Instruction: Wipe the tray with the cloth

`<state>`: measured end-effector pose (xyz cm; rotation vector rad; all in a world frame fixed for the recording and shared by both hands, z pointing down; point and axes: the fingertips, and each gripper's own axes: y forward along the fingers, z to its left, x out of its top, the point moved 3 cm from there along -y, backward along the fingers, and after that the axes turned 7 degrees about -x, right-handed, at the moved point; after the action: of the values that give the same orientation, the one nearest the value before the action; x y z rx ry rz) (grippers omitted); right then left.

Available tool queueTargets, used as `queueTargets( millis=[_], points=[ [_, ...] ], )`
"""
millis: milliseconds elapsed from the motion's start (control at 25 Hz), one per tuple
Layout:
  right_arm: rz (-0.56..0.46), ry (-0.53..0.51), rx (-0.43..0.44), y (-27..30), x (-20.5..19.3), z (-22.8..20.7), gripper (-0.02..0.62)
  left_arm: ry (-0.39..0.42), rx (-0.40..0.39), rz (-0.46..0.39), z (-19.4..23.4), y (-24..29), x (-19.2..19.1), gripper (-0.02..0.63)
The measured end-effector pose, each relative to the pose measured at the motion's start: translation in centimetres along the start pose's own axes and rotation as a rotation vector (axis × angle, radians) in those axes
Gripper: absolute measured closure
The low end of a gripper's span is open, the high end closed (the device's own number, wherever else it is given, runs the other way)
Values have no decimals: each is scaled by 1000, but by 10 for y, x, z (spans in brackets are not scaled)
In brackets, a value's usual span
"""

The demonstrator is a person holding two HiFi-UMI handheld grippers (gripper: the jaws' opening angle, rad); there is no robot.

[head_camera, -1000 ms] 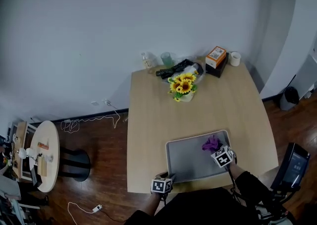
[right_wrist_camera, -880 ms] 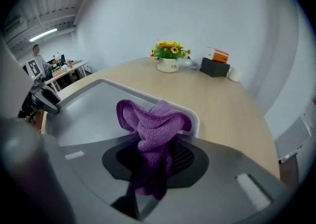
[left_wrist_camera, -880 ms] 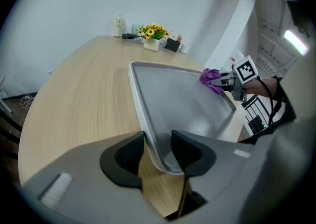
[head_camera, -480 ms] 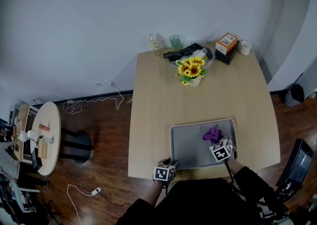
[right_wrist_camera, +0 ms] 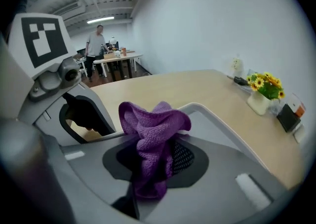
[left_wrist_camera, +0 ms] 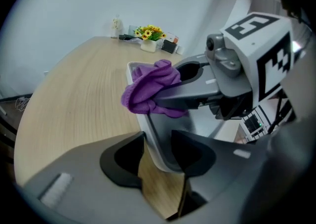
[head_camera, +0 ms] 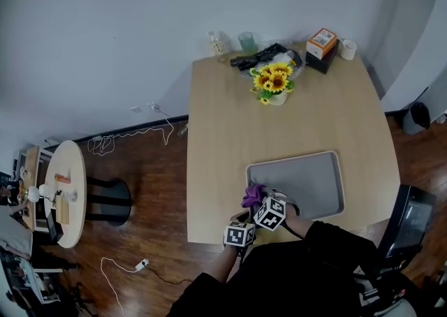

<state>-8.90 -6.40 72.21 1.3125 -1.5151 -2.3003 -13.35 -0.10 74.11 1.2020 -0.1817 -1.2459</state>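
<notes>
Tray [head_camera: 307, 183] lies at the near edge of the wooden table [head_camera: 230, 120]; left gripper [left_wrist_camera: 157, 150] clamps its near left corner rim, apparently to steady it; right gripper [right_wrist_camera: 155, 156] is closed on the bunched purple cloth [right_wrist_camera: 153, 124], poised over that corner for a wiping stroke.

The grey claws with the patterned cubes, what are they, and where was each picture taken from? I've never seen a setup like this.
They are hand-held grippers, one in each of a person's hands. The overhead picture comes from a camera on the person's head; the other two from cameras riding on each gripper, looking along its jaws. On the wooden table sit a grey tray and a vase of sunflowers. The left gripper clamps the tray's near corner. The right gripper is shut on a purple cloth at the tray's left end.
</notes>
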Motion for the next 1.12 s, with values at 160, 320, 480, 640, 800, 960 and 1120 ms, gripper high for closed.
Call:
queueTargets(
  millis=[160, 320, 480, 640, 800, 960, 1120],
  points=[
    [-7, 26, 26, -7, -9, -6, 488, 0, 2, -3, 1, -3, 0, 446],
    [27, 121, -46, -36, -54, -44, 488, -8, 15, -1, 0, -5, -1, 448],
    [75, 248, -161, -78, -121, -101, 488, -6, 36, -18, -2, -7, 4, 448],
    [131, 335, -278, -120, -187, -147, 488, -15, 49, 1, -4, -4, 0, 448],
    [142, 417, -338, -142, -217, -165, 488, -22, 53, 3, -4, -3, -2, 448],
    [186, 381, -355, -134, -203, -158, 491, -18, 56, -4, -5, -2, -1, 448],
    [133, 283, -245, -103, -152, -120, 489, -4, 32, -15, -8, -3, 4, 448]
  ],
)
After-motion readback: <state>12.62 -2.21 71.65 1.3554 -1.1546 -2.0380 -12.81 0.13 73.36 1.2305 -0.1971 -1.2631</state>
